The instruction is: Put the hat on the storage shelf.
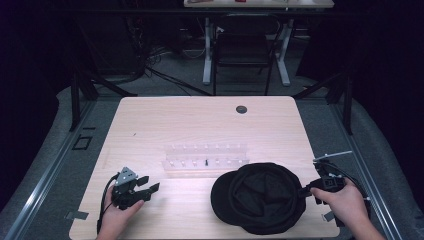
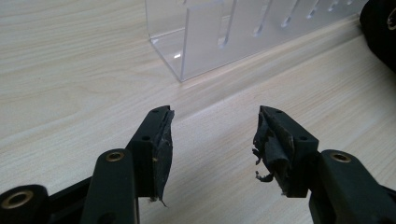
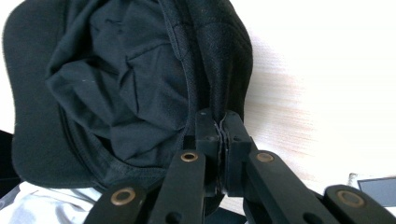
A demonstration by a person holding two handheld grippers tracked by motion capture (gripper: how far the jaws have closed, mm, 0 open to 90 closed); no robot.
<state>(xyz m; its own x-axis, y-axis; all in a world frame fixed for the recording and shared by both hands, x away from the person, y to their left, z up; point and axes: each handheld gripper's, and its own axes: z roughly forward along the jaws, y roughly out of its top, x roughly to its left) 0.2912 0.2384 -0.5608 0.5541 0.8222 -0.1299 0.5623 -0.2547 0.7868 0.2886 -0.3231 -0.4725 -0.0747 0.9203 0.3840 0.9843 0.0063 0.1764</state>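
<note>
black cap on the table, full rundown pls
The black cap is soft fabric, lying upside down at the table's near right, its creased lining facing up and its brim pointing left. The right tool is shut on its rim at the right edge. A clear plastic rack sits just behind it.

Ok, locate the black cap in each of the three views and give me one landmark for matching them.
High view: black cap at lower right, inside facing up.
Left gripper view: its edge at the top right corner.
Right gripper view: centre-left, rim pinched by the right gripper.
Shared landmark: the clear rack.
</note>
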